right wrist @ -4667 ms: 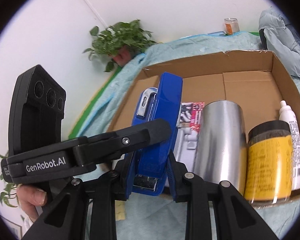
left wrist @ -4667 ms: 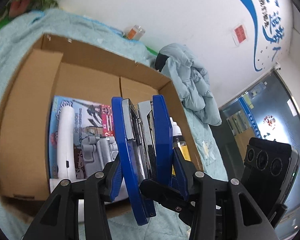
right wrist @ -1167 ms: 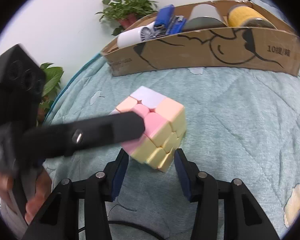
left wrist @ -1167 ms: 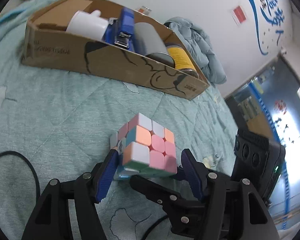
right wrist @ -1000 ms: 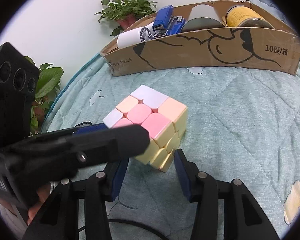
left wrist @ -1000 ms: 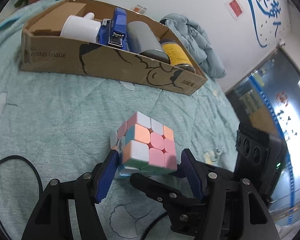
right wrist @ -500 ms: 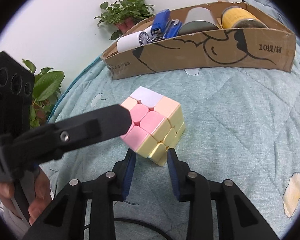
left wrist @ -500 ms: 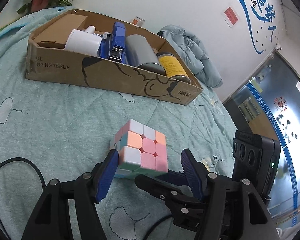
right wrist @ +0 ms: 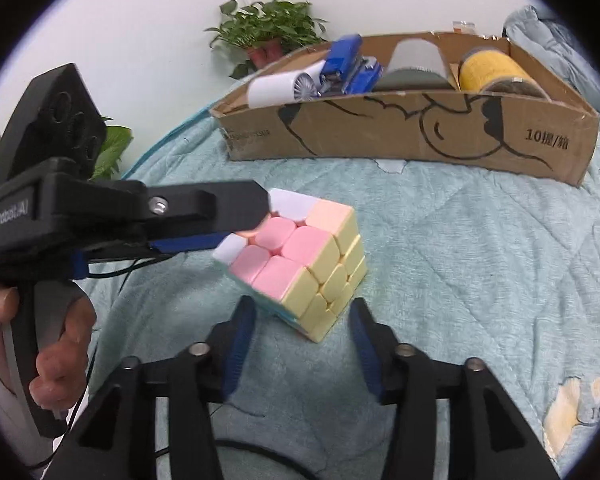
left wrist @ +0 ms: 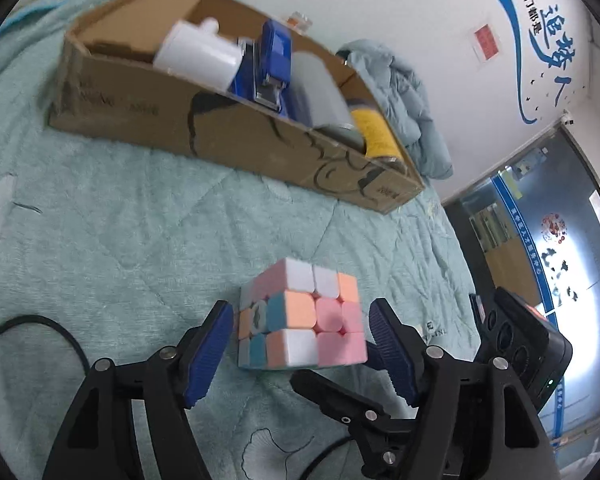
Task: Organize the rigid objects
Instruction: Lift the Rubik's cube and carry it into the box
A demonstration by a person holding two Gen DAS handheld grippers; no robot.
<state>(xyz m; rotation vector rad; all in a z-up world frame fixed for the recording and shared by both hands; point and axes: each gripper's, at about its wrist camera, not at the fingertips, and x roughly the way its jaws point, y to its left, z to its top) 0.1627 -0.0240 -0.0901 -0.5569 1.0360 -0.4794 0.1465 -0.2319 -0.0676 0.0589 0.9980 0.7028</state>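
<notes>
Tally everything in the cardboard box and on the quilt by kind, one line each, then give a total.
White cylinders: 1
Blue staplers: 1
Metal cans: 1
Yellow jars: 1
Puzzle cubes: 1, on the quilt
Total: 5; four sit in the box, and more may be hidden behind its wall.

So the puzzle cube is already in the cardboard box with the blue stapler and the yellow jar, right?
No. The puzzle cube is still on the green quilt, in front of the cardboard box; the right wrist view shows it. The blue stapler and yellow jar are in the box.
</notes>
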